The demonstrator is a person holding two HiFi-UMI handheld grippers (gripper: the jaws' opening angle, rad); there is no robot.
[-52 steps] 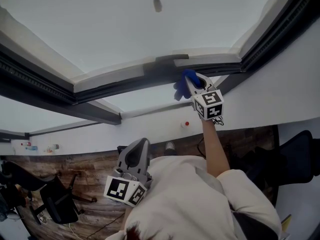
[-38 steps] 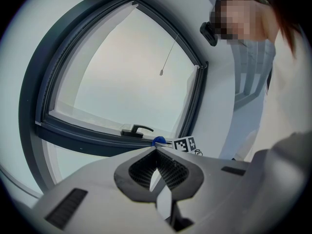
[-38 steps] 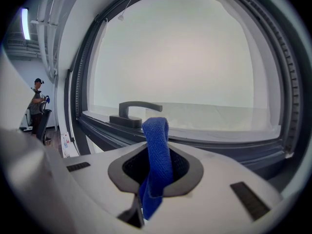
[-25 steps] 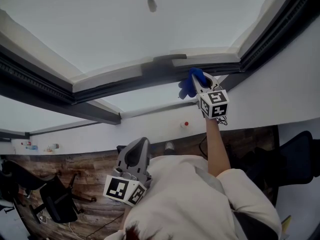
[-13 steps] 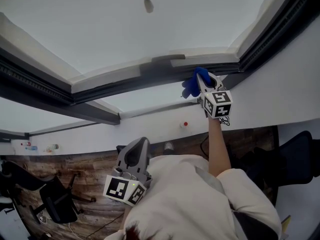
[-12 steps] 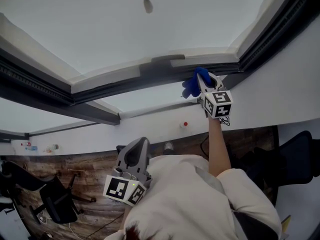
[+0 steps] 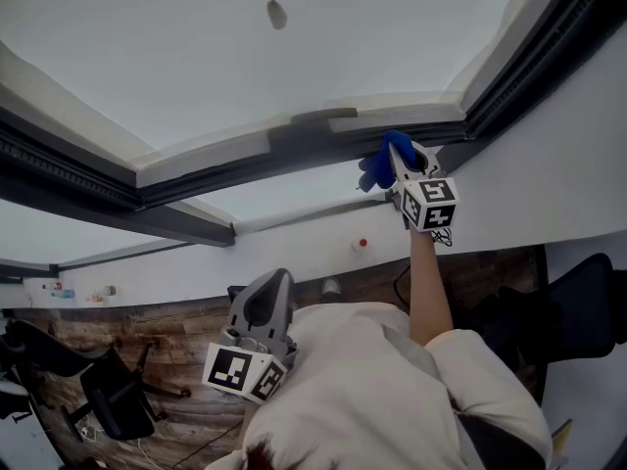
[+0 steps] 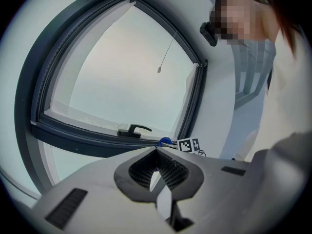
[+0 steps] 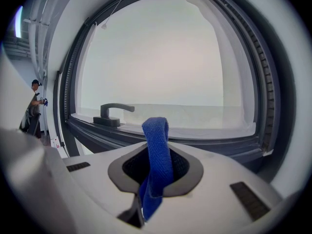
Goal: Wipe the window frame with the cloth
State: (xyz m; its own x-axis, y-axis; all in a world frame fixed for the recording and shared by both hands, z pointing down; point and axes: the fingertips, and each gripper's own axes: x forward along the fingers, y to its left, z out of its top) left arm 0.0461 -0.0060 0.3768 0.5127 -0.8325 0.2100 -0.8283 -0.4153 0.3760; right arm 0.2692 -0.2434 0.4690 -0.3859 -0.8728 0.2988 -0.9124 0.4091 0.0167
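- The window frame [image 7: 225,164] fills most of what I can see, a dark frame around a big pale pane. Its lower rail runs lengthwise away from the handle [image 7: 312,118] on both sides. To the right of the handle it meets the upright side of the frame at a corner.
- The person stands below the handle in a pale top, right arm stretched up towards the rail and left arm down by the chest.
- The left gripper [image 7: 263,306] hangs well below the handle, far from the rail. In its own view the jaws are drawn together on nothing, and the handle [image 8: 132,129] is well off.
- The right gripper [image 7: 397,155] is up at the rail, just right of the handle and short of the corner. It's clamped on the cloth [image 9: 157,155].
- The cloth [image 7: 377,164] is a blue strip sticking out past the jaws, straight towards the rail. It looks pressed to the rail or a hair short of it; I can't say which.
- The handle [image 9: 113,112] sits to the cloth's left.
- I'd judge the wipe to be under way. The right hand is the only one within reach, and since the rail lies crosswise to the cloth, the next stroke should slide sideways along it. The handle could snag a leftward pass.
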